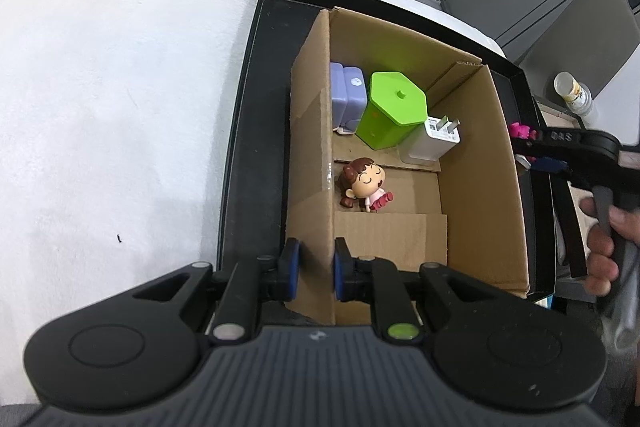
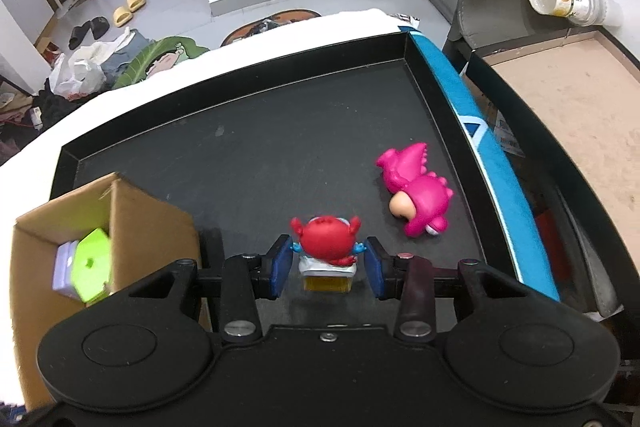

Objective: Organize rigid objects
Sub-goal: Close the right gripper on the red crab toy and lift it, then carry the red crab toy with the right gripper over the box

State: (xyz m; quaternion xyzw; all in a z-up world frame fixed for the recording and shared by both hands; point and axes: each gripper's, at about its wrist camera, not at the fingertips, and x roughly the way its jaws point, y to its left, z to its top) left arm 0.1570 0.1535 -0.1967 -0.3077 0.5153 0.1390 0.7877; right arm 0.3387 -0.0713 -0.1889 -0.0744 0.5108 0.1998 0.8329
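My left gripper point(image 1: 314, 269) is shut on the left wall of the cardboard box point(image 1: 312, 155), one finger on each side of it. Inside the box lie a girl figurine point(image 1: 366, 185), a green hexagonal container point(image 1: 390, 109), a purple case point(image 1: 348, 93) and a white charger point(image 1: 434, 141). The box stands in a black tray point(image 2: 248, 143). My right gripper point(image 2: 328, 265) straddles a red crab figure point(image 2: 326, 241) on a white and yellow base; its pads stand just apart from the figure. A pink dinosaur toy point(image 2: 416, 193) lies to the right in the tray.
The tray rests on a white cloth-covered table point(image 1: 100, 107). The tray's right rim is blue point(image 2: 472, 115). A clear plastic cup point(image 2: 568, 3) lies beyond the tray on a brown surface. Bags, clothes and slippers lie on the floor behind. The right gripper also shows in the left wrist view point(image 1: 560, 151).
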